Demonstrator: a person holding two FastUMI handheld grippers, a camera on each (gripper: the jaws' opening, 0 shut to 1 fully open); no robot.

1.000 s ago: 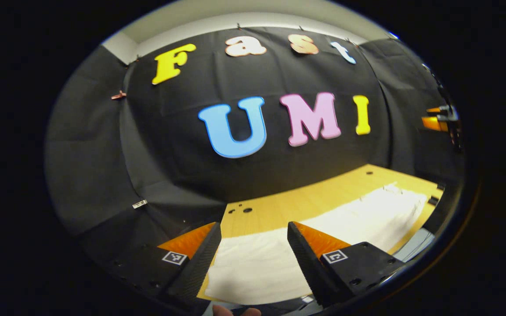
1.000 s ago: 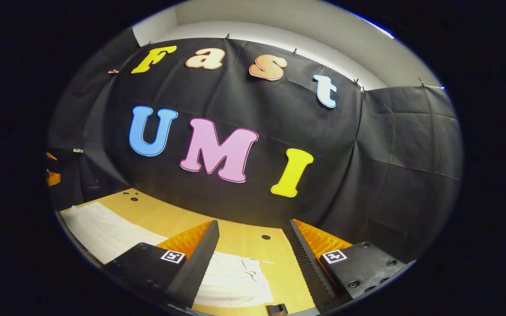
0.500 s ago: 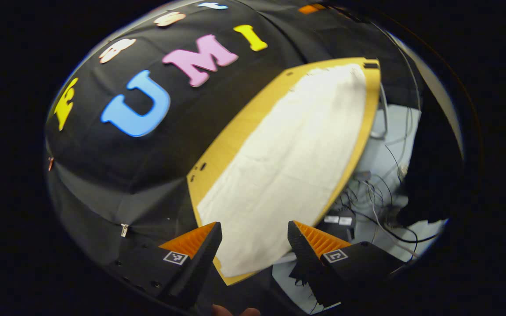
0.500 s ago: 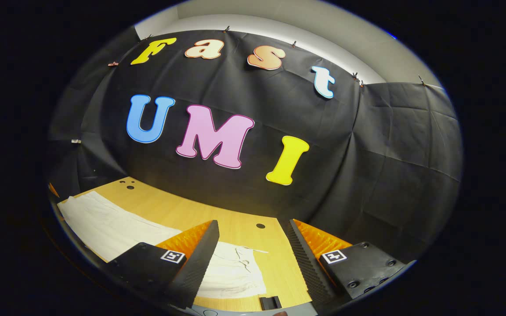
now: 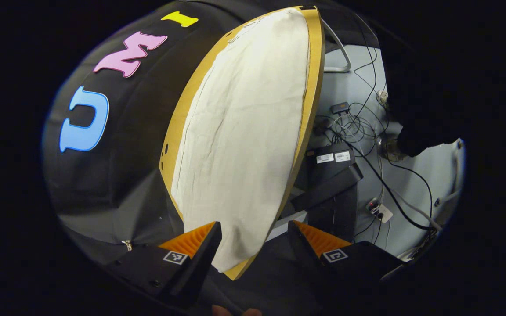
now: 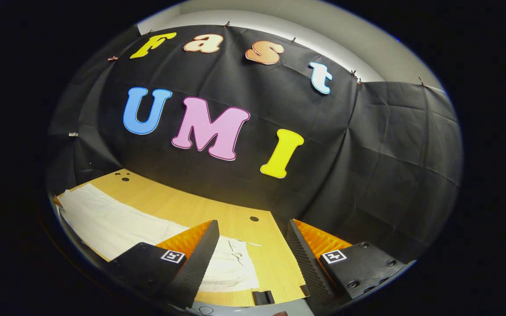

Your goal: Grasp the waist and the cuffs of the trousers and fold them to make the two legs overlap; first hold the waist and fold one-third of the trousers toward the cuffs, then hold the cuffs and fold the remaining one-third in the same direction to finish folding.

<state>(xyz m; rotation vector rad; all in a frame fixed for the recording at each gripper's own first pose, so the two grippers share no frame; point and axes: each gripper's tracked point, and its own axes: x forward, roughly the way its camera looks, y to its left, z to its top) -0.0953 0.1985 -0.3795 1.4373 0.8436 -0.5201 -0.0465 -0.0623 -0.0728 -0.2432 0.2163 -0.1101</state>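
1. The left gripper (image 5: 253,245) hangs off the end of the table (image 5: 312,87) with its jaws spread and nothing between them.
2. In the left gripper view the white trousers (image 5: 244,136) lie flat along the wooden table, running away from the jaws; their near end sits just ahead of the gap between the jaws, close to the table's corner.
3. To the right of those jaws, beyond the table's edge, the floor carries tangled cables (image 5: 367,131) and a dark box (image 5: 332,158) with pale stickers.
4. The right gripper (image 6: 253,245) is held above the other end of the table (image 6: 218,210), jaws spread wide and empty.
5. In the right gripper view the trousers (image 6: 117,219) stretch away to the left of the jaws, and the end with thin strings, probably the waist, lies just ahead of and partly behind the left jaw.
6. A small dark clip (image 6: 262,297) sits at the table's near edge, below the gap between the jaws.
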